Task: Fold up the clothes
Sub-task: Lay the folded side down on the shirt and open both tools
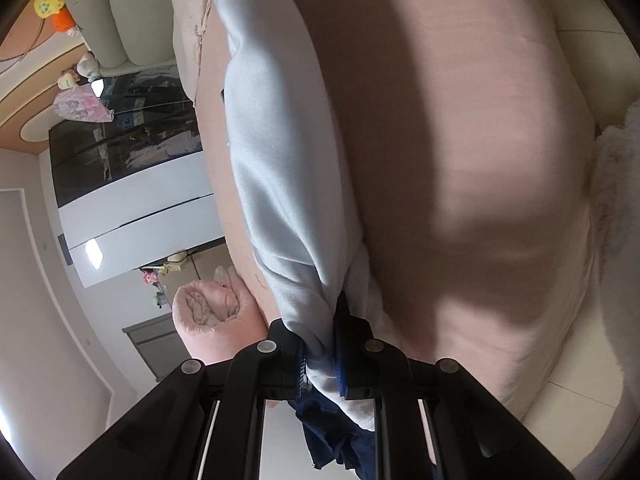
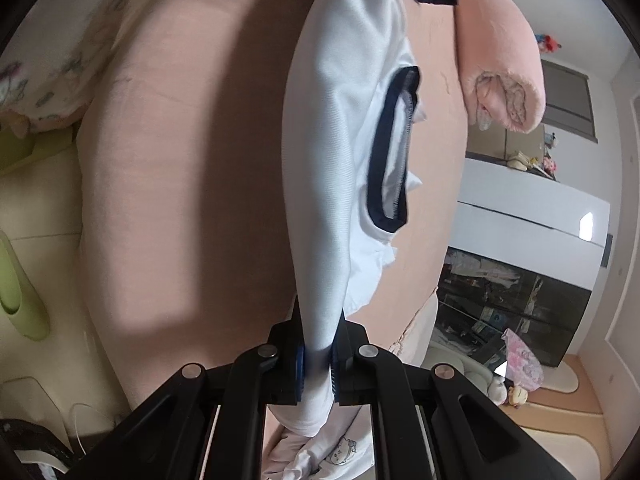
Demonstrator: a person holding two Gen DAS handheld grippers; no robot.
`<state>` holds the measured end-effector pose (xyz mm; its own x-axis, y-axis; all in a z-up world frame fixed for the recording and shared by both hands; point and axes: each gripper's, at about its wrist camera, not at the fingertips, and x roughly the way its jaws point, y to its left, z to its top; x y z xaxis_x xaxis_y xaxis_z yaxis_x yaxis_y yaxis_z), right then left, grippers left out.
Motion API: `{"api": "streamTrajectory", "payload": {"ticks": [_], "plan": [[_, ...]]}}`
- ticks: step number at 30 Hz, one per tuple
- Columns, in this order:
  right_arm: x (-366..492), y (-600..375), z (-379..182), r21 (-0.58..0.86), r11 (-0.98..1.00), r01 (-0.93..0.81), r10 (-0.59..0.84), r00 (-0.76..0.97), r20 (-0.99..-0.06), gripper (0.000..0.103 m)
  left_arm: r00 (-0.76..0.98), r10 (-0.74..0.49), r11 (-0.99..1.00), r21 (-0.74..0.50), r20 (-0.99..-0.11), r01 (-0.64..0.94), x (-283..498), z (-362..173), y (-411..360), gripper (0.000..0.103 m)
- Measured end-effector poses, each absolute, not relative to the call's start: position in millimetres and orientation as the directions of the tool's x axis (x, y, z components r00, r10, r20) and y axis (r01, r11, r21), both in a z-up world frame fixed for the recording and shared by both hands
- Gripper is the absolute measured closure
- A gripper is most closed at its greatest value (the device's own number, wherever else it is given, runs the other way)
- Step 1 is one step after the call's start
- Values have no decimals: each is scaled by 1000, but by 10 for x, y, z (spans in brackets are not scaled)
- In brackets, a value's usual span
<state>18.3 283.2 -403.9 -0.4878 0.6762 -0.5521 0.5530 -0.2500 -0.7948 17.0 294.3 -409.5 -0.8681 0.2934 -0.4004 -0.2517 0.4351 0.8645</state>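
Nearest the left wrist camera, the left gripper (image 1: 322, 344) is pinching a bunched edge of the white shirt (image 1: 276, 152), its blue-padded jaws closed tight on the cloth, with a dark navy part of the garment hanging below them. In the right wrist view, the right gripper (image 2: 320, 356) is clamping another gathered edge of the same white shirt (image 2: 324, 152) in the same way, with more white fabric drooping beneath the jaws.

From each grip the shirt is stretching away in a taut band, lifted above the pink bed (image 1: 460, 120). In the right view a sleeve opening with navy trim (image 2: 390, 148) is hanging off the side of the band.

Farther out, a rolled pink blanket (image 2: 504, 68) is lying on the bed beyond the shirt. A patterned quilt (image 2: 48, 64) is sitting at the bed's edge.

In the background, a dark glass-fronted cabinet (image 1: 128, 136) is standing against the wall, with plush toys (image 1: 50, 6) nearby.
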Motion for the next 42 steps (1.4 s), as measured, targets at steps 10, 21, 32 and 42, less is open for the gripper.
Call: {"api": "streamTrajectory", "payload": {"ticks": [10, 21, 32, 42], "plan": [[79, 2996, -3856, -804, -253, 538, 685, -488, -542, 96, -872, 335, 426, 883, -356, -197, -4, -3838, 3061, 92], [-152, 3270, -3642, -833, -290, 472, 696, -493, -521, 96, -875, 316, 377, 895, -367, -240, -187, -3640, 3290, 91], [-365, 3478, -3610, -843, -316, 435, 694, -500, -518, 93, -884, 299, 410, 885, -358, -220, -426, -3655, 3459, 87], [-585, 3782, -3605, -878, -303, 370, 741, -488, -461, 67, -902, 365, 350, 931, -232, -98, -634, -3624, 3613, 4]]}}
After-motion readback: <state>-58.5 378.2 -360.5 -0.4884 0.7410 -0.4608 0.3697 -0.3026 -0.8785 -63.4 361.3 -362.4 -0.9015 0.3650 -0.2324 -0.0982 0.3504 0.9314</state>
